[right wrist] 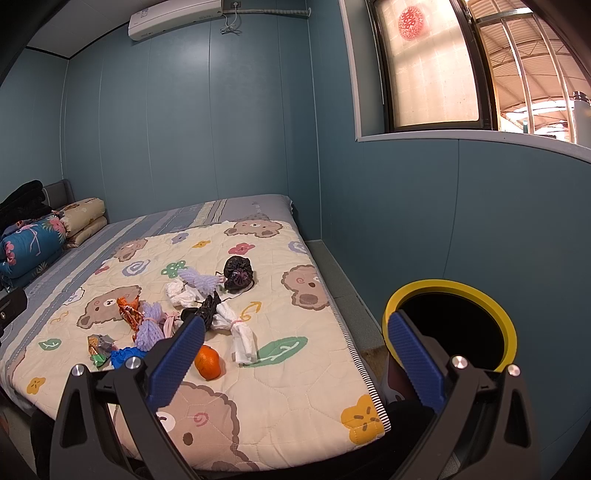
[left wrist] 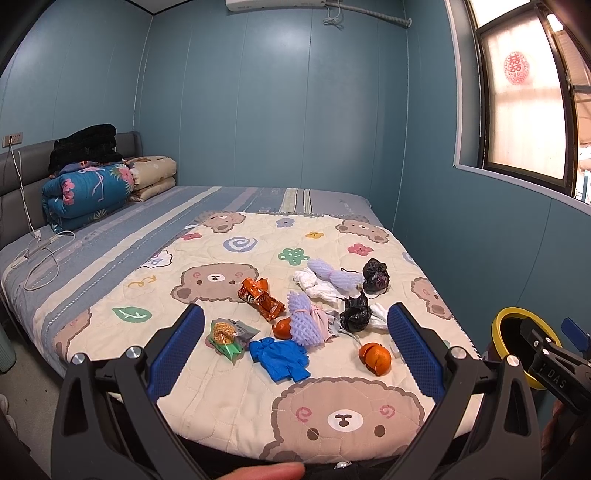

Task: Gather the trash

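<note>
Centrally, the bear-print quilt [left wrist: 236, 398] carries the scattered trash [left wrist: 314, 317], the yellow-rimmed bin [right wrist: 448, 325] stands beside the bed; left gripper [left wrist: 295, 343] and right gripper [right wrist: 295, 349] both hover spread, empty

A home bedroom with blue-panelled walls: a wide bed [left wrist: 229, 206] with a cream bear-print quilt [left wrist: 229, 369], folded floral and beige duvets [left wrist: 88, 192] against a grey padded headboard [left wrist: 26, 166], a white wall-mounted air conditioner [right wrist: 173, 18], and a dark-framed window [right wrist: 432, 66].
</note>
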Available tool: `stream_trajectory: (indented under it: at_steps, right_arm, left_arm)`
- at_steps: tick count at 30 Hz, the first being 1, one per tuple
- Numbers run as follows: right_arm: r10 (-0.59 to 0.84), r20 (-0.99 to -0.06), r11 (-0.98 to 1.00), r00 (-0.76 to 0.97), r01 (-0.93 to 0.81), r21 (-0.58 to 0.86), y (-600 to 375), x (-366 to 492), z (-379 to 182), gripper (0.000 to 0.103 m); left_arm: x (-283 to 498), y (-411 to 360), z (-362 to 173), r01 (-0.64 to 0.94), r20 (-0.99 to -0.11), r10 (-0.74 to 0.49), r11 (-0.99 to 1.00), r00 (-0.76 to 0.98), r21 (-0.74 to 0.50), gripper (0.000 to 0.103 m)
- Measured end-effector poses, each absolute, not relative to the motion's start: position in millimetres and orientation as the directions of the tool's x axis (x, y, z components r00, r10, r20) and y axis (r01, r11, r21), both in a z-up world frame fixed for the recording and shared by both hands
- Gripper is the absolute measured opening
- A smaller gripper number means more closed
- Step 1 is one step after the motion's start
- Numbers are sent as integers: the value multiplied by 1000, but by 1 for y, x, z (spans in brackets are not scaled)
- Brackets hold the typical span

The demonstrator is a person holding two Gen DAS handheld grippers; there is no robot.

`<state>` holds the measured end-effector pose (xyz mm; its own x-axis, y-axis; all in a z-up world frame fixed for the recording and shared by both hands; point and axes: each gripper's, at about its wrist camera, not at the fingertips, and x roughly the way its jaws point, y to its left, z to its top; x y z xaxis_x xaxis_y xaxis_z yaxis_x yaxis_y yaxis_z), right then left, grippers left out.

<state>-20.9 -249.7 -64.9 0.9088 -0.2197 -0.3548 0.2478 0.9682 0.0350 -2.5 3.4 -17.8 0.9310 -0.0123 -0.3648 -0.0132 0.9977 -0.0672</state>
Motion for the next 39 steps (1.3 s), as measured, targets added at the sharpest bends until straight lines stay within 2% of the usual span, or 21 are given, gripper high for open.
stream_trajectory:
  at_steps: [19,24,31,35,39]
  right_arm:
    - [-203,-345,971,916,235,53,-250,-17,-73,96]
    - [-189,-312,981,931,192,-21,-244,-6,-77,96]
    - [-36,-422,999,906,25,-31,-238,37,-95,96]
    - [39,-451,997,892,-64,-40,-229,58,-105,96]
    - [73,-487,991,870,-119,-64,-221,80,-120,96]
  left_arm:
    - [9,6,-18,-15,-399,-13,998,917,-67,95]
    - [26,10,-27,-25,-423,10,999,906,-30,95]
    - [65,29,-52,-35,-503,31,999,864,2,95]
    - [86,40,-71,-9,-545,21,1000,838,25,95]
    - [110,57,-100,9,-613,-21,1000,789,-23,95]
